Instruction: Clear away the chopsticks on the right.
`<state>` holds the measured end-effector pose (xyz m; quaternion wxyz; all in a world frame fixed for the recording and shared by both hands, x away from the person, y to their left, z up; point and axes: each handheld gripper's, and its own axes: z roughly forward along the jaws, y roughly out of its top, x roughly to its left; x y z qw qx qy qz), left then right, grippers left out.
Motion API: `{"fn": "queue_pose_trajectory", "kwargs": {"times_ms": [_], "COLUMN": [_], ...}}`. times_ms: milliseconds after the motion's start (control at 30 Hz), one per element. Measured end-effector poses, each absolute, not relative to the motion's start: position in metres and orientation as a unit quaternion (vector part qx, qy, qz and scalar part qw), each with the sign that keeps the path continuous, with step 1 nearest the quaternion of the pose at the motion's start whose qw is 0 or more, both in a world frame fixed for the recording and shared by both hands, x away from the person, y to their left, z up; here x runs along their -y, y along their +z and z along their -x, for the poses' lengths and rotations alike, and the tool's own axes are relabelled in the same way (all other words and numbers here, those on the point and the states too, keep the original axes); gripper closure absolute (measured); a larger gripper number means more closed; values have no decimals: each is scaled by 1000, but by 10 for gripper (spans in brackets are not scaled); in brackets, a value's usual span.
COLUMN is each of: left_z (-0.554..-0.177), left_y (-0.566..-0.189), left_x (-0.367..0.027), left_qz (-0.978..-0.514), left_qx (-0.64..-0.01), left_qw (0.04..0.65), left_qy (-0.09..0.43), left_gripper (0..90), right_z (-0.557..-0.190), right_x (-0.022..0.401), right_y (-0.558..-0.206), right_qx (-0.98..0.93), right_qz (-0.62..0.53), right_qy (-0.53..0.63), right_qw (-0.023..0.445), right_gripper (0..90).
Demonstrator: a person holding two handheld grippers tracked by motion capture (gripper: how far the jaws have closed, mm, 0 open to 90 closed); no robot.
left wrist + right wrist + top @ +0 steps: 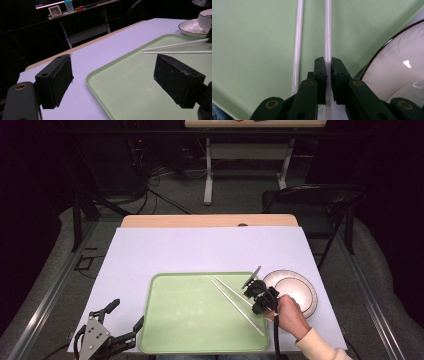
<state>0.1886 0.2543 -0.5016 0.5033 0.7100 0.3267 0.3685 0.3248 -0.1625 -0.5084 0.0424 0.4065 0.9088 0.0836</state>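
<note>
Two white chopsticks lie slantwise across the right part of a pale green tray (190, 320). My right gripper (256, 296) hangs over the tray's right edge, shut on the chopstick (327, 30) nearer the plate; its pads (321, 72) pinch the stick close to its end. The other chopstick (298, 37) lies free beside it, almost parallel. I cannot tell if the held stick touches the tray. My left gripper (128, 313) rests at the tray's near left corner, jaws wide open and holding nothing (112, 80). From there both chopsticks (180, 52) appear far off.
A white plate (305, 306) with a dark rim holds a white bowl (292, 292) just right of the tray, close to my right hand. A lavender sheet (200, 250) covers the table. A dark folding chair (320, 200) stands past the far right corner.
</note>
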Motion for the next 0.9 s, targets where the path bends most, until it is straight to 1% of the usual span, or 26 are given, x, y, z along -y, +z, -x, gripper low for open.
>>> {"fn": "queue_pose_trajectory", "kwargs": {"times_ms": [467,567,667,733,767,800,867,900], "left_z": [-189,-188,-188,-188,-188,-188,-188,-188], "left_y": [-502,-502,-502,-502,-502,-502,-502,-502], "left_x": [-254,-254,-254,-254,-254,-254,-254,-254], "left_qz": [-711,-711,-711,-712,-712,-712,-712,-712], "left_qx": [-324,-324,-323,-322,-322,-322,-322,-322], "left_qw": [503,504,504,504,504,504,504,504], "left_qy": [368,368,368,368,368,368,368,368], "left_gripper": [154,154,154,154,154,154,154,154], "right_z": [-325,-325,-326,-325,-325,-323,-322,-322], "right_x": [150,148,148,147,147,147,148,148], "right_y": [-522,-522,-522,-521,-520,-515,-509,-509], "right_qx": [-912,-913,-916,-917,-918,-919,-921,-921], "right_qz": [-398,-396,-389,-385,-382,-375,-366,-366], "right_qy": [86,85,84,84,85,95,107,107], "right_qw": [45,49,54,60,65,71,80,80], "right_gripper": [828,804,742,681,638,559,511,511]}}
